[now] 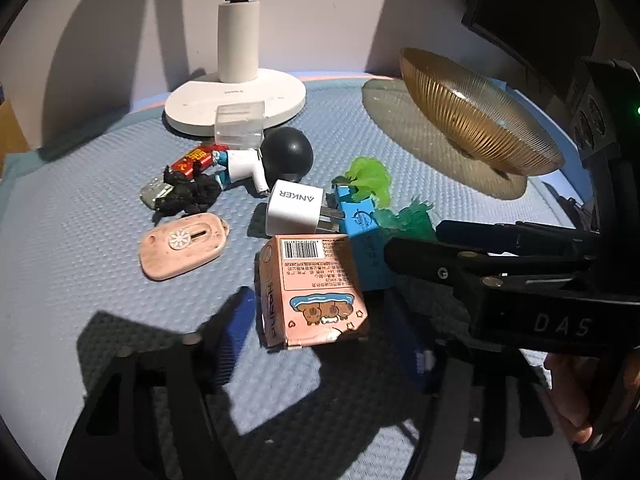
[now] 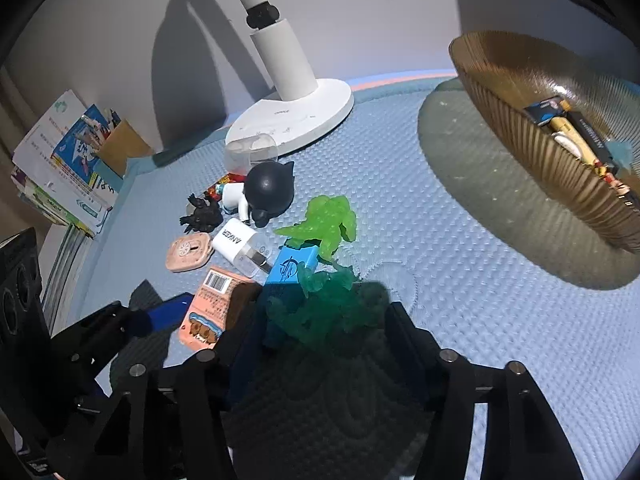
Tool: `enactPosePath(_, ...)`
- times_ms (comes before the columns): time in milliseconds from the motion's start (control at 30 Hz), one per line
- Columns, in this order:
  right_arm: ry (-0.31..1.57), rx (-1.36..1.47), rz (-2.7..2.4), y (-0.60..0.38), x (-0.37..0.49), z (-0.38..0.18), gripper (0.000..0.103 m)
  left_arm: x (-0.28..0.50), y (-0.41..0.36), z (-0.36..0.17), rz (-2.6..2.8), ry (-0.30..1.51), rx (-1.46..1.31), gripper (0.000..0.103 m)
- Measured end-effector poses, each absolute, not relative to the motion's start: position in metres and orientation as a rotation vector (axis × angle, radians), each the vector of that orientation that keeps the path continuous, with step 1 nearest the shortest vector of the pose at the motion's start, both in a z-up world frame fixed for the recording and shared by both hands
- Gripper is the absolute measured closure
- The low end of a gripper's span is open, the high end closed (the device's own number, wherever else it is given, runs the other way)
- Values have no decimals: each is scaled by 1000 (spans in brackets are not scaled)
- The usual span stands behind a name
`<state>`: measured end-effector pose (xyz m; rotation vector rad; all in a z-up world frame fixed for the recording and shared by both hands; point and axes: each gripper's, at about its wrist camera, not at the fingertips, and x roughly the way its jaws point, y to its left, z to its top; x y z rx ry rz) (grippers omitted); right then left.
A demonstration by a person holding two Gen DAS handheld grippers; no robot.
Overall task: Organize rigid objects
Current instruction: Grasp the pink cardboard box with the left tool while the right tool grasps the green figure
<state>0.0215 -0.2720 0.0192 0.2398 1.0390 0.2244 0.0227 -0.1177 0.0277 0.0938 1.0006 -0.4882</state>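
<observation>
A stack of booklets (image 2: 60,160) stands off the worktop's left edge. The left gripper (image 1: 324,312) hangs over the near part of the blue mat (image 1: 80,240). Its jaws are open, with the pink cartoon box (image 1: 312,288) between them and a gap on each side.

Beyond the box lies a cluster towards the middle of the worktop:
- a pink oval tag (image 1: 182,246)
- a black figure (image 1: 188,196)
- a white earbud (image 1: 244,168)
- a black round toy (image 1: 287,152)
- a white Anker charger (image 1: 294,212)

A clear plastic case (image 1: 240,126) rests against the white lamp base (image 1: 236,96) at the far edge.

Right of the charger a blue box (image 2: 290,268) touches a bright green figure (image 2: 328,220). A darker green figure (image 2: 324,312) lies nearer. The right gripper (image 2: 320,324) has its jaws apart, one on each side of that darker figure. In the shadow I cannot tell whether they press on it.

Towards the far right corner an amber ribbed bowl (image 2: 520,140) sits tilted, with small packets inside.
</observation>
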Motion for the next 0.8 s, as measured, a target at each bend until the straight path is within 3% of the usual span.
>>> enactPosePath(133, 1009, 214, 228, -270, 19, 19, 49, 20, -116, 27, -478, 970, 106, 64)
enactPosePath(367, 929, 124, 295, -266, -7, 45, 53, 9, -91, 35, -445, 959, 30, 65)
enactPosePath(600, 1001, -222, 401, -250, -44, 36, 52, -13, -62, 27, -400, 1001, -50, 64)
enactPosePath(667, 1019, -230, 381, -253, -46, 30, 42, -16, -62, 27, -390, 995, -44, 63)
enactPosePath(733, 1046, -165, 353, -264, -47, 27, 33, -16, -63, 29, -386, 1010, -44, 51)
enactPosePath(800, 1055, -80, 344, -276, -50, 27, 32, -18, -63, 29, -403, 1017, -43, 45)
